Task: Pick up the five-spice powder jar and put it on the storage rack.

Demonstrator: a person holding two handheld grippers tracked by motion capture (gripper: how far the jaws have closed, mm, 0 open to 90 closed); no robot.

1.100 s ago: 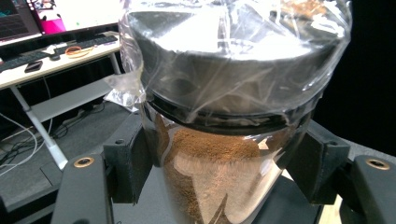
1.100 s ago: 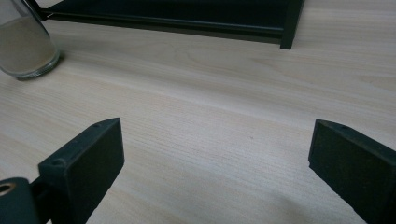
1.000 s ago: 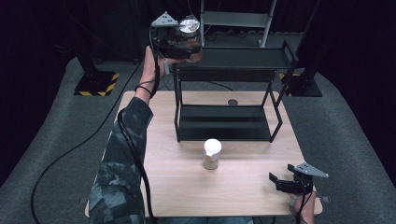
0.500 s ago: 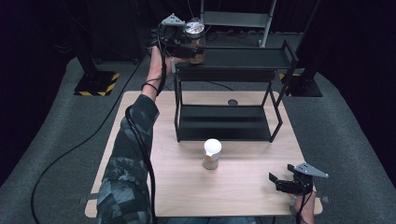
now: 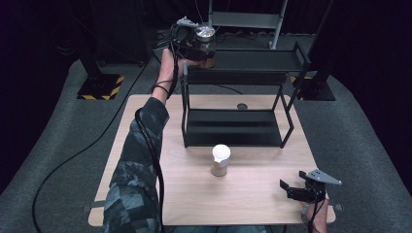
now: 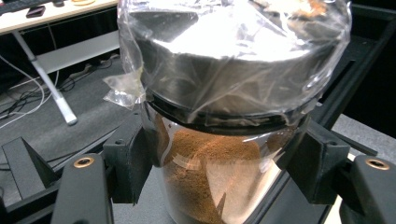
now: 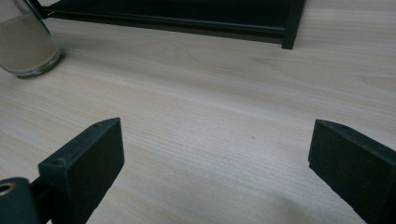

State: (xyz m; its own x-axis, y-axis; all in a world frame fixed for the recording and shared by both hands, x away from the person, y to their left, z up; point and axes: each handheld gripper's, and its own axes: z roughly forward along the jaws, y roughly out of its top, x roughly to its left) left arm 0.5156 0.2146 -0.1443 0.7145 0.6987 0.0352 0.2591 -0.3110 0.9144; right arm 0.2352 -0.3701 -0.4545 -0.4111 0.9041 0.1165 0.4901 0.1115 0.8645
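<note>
**Jar at the rack's top shelf, not yet set down**

The left tongs (image 5: 198, 44) are clamped on the jar of brown powder (image 6: 219, 172), held at the top shelf (image 5: 257, 60) of the black rack; placing and releasing remain. The right tongs (image 5: 301, 190) gape empty over the desk (image 5: 252, 204), the white-lidded jar (image 5: 220, 160) untouched.

A clear jar (image 6: 219, 182) of brown powder, black shelf (image 5: 252, 60), pale wood table (image 5: 252, 194), camouflage sleeve (image 5: 133, 174).
</note>
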